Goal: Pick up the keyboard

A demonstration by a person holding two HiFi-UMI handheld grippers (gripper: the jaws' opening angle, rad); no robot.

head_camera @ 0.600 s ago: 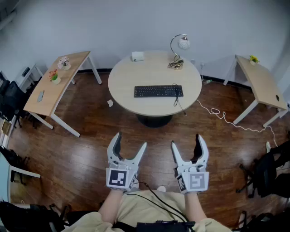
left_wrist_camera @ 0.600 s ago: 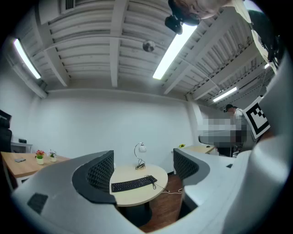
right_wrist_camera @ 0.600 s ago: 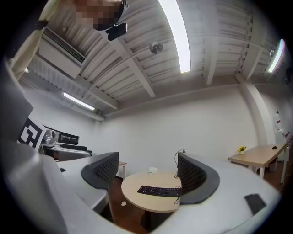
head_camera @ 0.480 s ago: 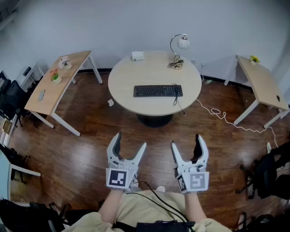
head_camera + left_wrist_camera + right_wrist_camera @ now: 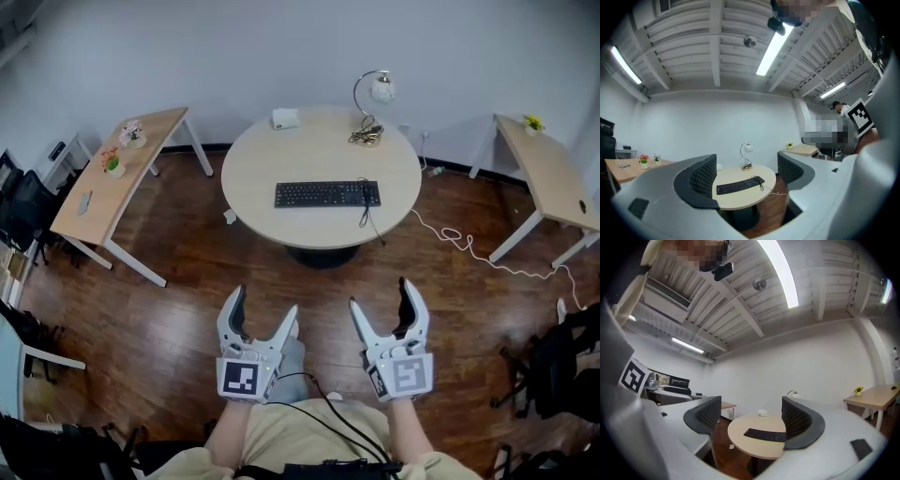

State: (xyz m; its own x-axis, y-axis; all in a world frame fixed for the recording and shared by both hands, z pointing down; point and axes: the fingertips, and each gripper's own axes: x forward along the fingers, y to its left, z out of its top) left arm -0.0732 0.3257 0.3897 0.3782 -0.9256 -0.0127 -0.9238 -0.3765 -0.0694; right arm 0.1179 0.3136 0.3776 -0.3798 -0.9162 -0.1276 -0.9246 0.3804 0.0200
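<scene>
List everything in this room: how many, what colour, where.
round table: 1, light wood, room centre
keyboard: 1, black, on the round table
lamp: 1, silver, white shade, table's far edge
box: 1, white, far edge, left of lamp
left desk: 1, light wood, room's left
right desk: 1, light wood, room's right
cable: 1, white, floor by right desk
left tool: 1, white, open, empty, foreground
right tool: 1, white, open, empty, foreground

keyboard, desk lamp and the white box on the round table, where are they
keyboard [image 5: 327, 194], head view, middle of the key field
desk lamp [image 5: 381, 91], head view, its white shade
white box [image 5: 286, 118], head view, its top face
</scene>
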